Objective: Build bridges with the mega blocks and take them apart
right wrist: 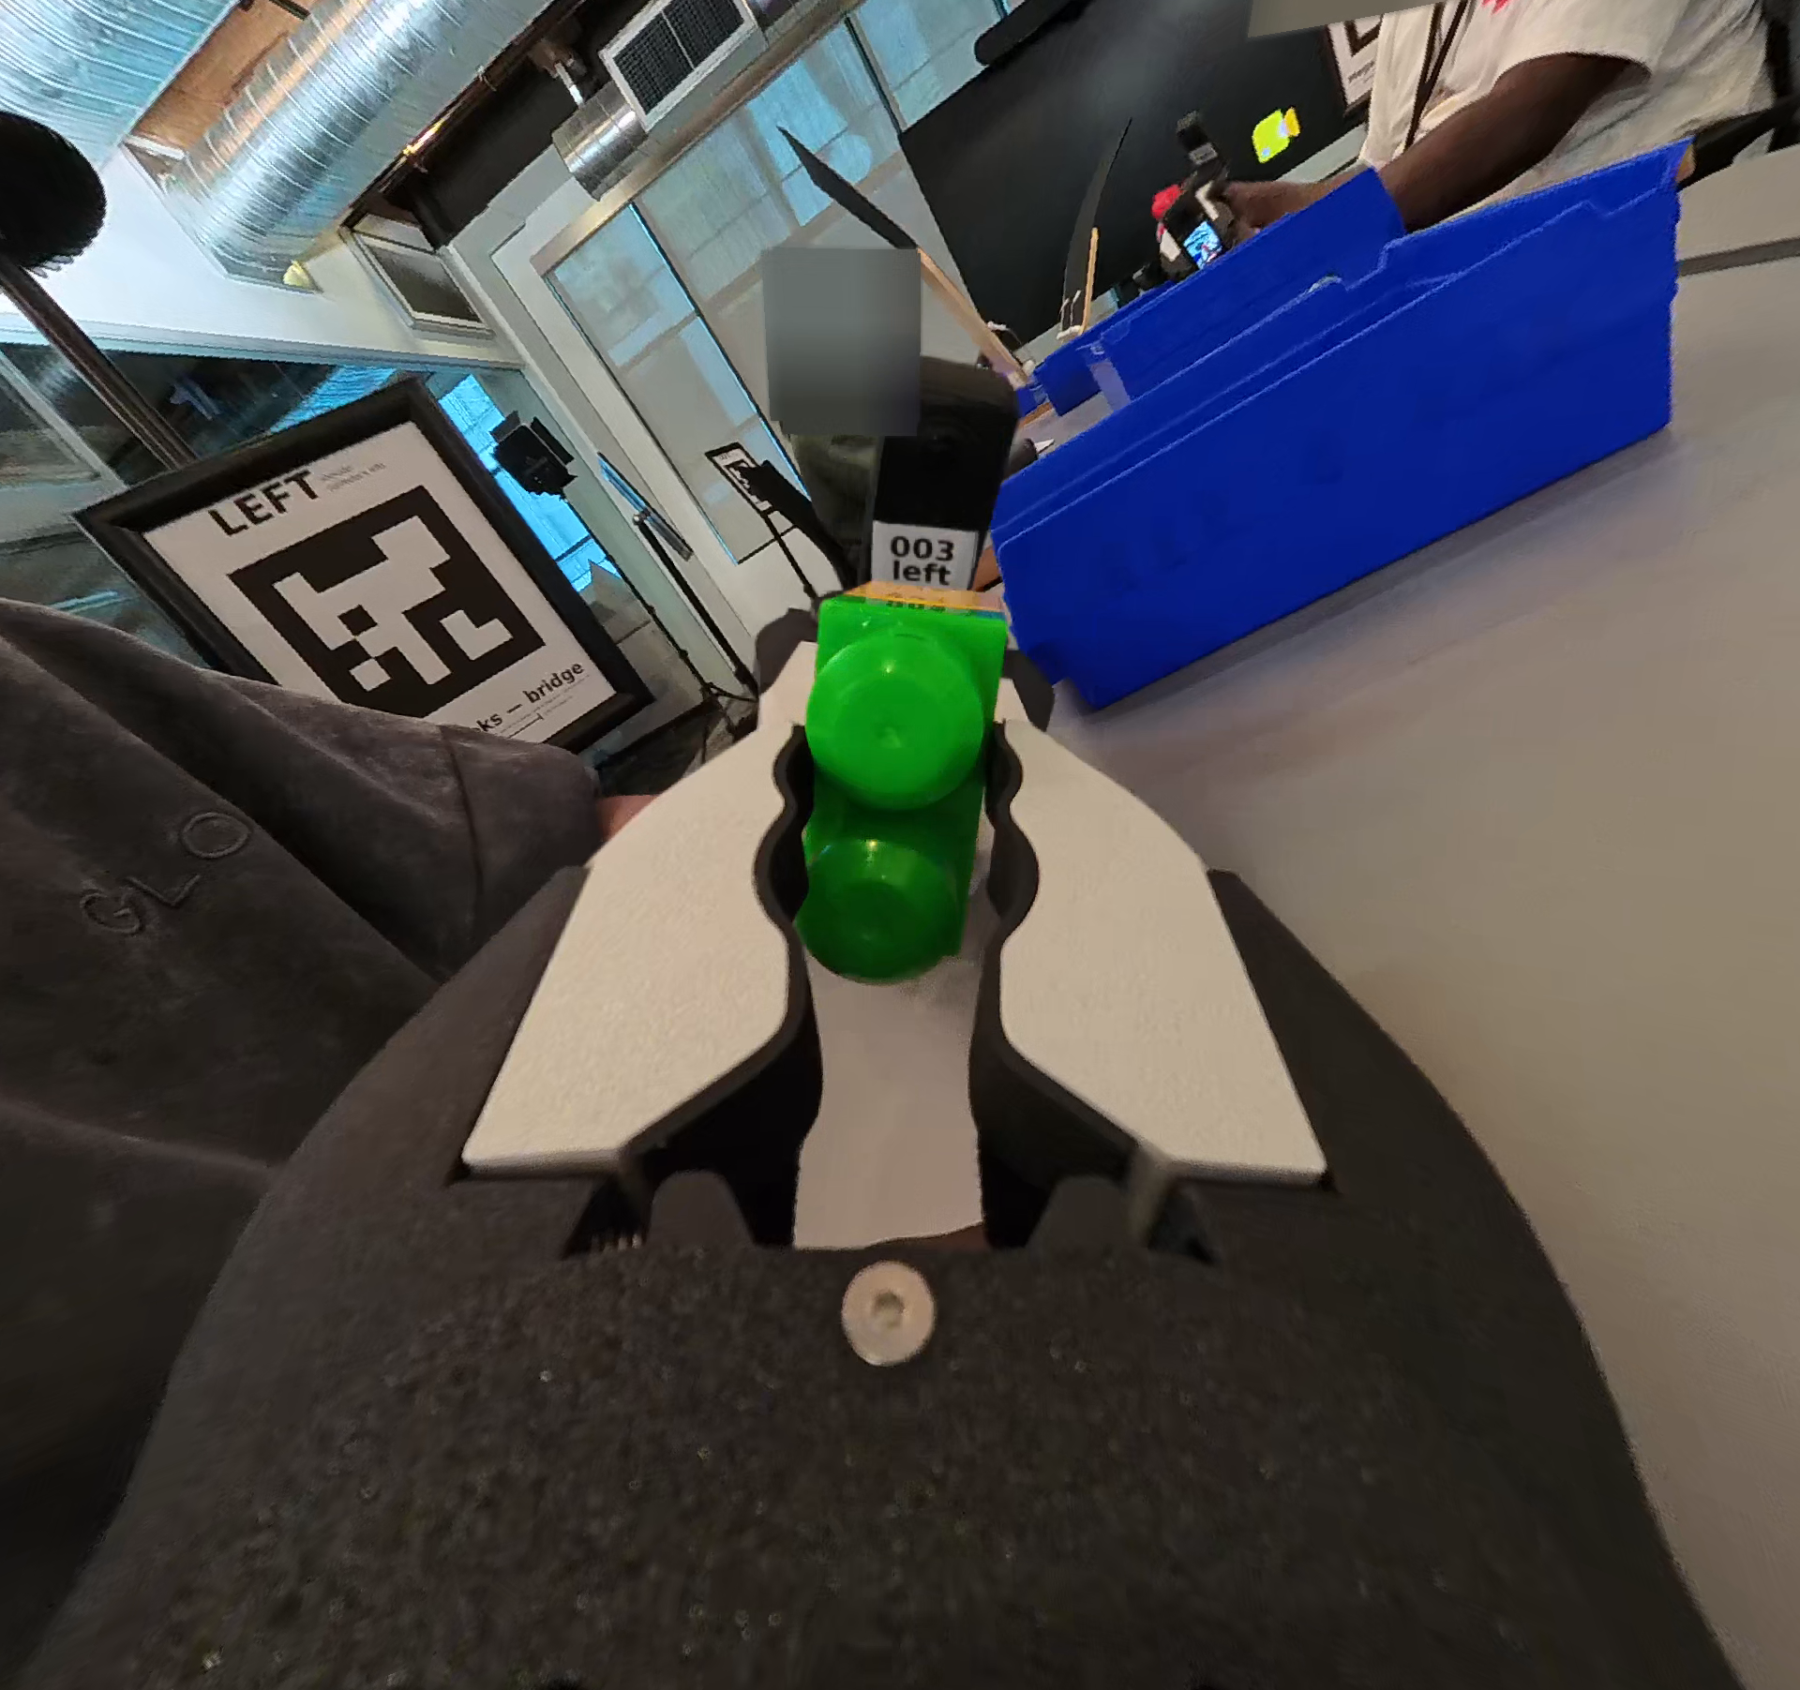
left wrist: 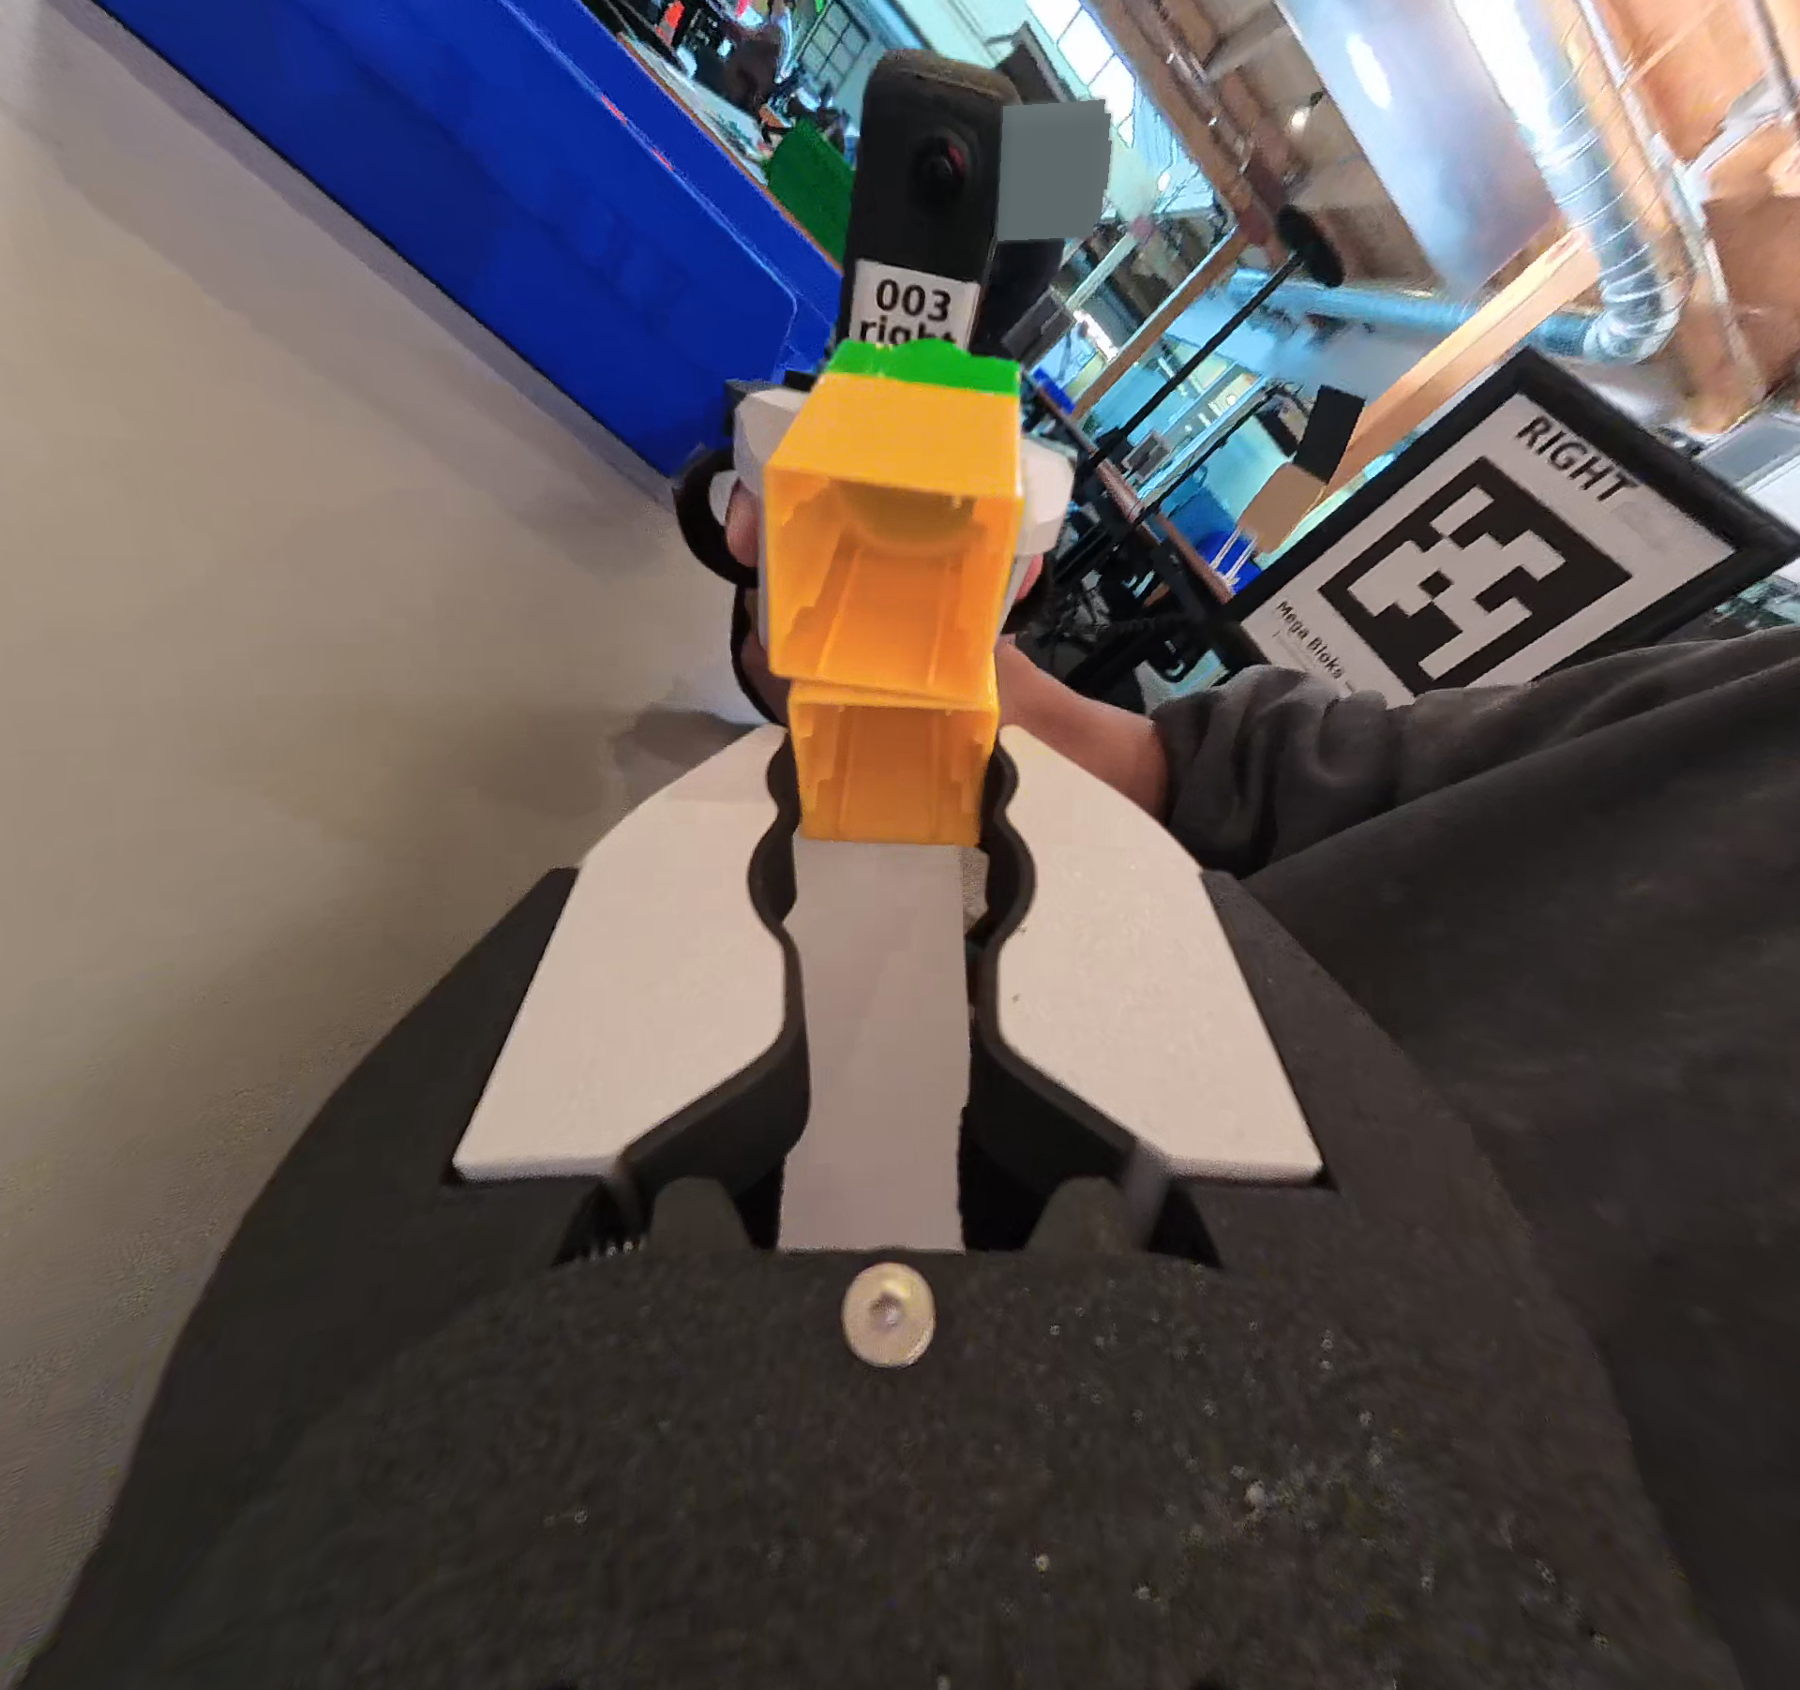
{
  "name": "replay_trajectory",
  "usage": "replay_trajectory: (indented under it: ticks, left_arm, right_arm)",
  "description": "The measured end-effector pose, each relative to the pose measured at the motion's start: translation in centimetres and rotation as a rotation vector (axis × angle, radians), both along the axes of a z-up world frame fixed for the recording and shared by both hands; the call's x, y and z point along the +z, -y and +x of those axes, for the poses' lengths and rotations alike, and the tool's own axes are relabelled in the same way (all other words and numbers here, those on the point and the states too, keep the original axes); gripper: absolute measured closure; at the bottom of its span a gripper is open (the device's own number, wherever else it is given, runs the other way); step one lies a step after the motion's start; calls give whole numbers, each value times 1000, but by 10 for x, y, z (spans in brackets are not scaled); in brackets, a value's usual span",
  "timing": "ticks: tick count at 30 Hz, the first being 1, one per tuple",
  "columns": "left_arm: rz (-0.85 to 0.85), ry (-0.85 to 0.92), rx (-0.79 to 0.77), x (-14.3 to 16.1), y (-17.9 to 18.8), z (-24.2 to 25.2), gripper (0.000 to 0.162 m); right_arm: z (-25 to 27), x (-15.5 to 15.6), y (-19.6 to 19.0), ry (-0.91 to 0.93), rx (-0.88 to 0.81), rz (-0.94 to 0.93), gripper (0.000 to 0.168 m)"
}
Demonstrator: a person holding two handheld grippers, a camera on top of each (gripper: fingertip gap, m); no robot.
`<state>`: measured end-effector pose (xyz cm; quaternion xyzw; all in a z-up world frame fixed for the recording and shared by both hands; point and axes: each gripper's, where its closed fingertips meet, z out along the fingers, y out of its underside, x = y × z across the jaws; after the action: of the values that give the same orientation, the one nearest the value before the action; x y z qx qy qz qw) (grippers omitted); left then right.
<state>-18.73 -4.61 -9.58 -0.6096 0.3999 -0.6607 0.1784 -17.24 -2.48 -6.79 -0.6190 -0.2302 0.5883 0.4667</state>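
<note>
The left tool [left wrist: 888, 781] pinches the yellow block [left wrist: 888, 611] by its near end, hollow underside facing the camera. The right tool [right wrist: 891, 801] pinches the green block [right wrist: 888, 791], joined to the yellow one, raised over the counter [right wrist: 1412, 864].

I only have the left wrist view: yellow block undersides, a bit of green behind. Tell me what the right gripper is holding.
Observer: The right gripper is shut on the green block, studs facing its camera.
Operator: Say whether green is joined to yellow.
Observer: A yellow block edge shows directly behind the green; they look pressed together.
Operator: Report where the bin sits over there.
Observer: The blue bin stands on the table, right of the blocks.
</note>
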Motion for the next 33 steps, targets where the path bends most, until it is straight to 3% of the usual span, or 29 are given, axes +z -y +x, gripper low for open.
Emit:
replay_trajectory:
  ticks: [11, 13, 16, 18, 20, 22, 24, 26, 28, 31, 33]
  left_arm:
    - [48, -11, 45, 4, -4, -2, 122]
    - [139, -79, 158, 4, -15, -10, 102]
    - [490, -216, 492, 4, -49, -38, 79]
    - [681, -317, 766, 6, -73, -64, 85]
    - [732, -330, 822, 11, -74, -68, 89]
    - [699, -335, 774, 10, -70, -62, 83]
    - [642, -313, 744, 10, -65, -59, 82]
    - [597, -293, 719, 8, -61, -57, 82]
    - [575, -293, 712, 6, -60, -57, 82]
    - [564, -296, 691, 3, -59, -54, 83]
    - [563, -294, 674, 1, -57, -51, 84]
  right_arm:
    - [2, 5, -2, -10, -24, -4, 134]
    - [13, 14, -8, -2, -96, 0, 134]
    - [28, 14, -14, 141, -202, 13, 134]
    - [32, 7, -17, 191, -239, -1, 134]
    - [34, 0, -21, 214, -261, -21, 134]
    - [42, 10, -22, 230, -298, -35, 134]
    - [79, 57, -18, 349, -465, 22, 134]
    - [154, 113, 0, 556, -725, 32, 134]
    - [230, 141, 17, 701, -915, -99, 134]
    - [298, 101, 19, 918, -903, -450, 134]
    - [311, 58, 13, 985, -802, -636, 134]
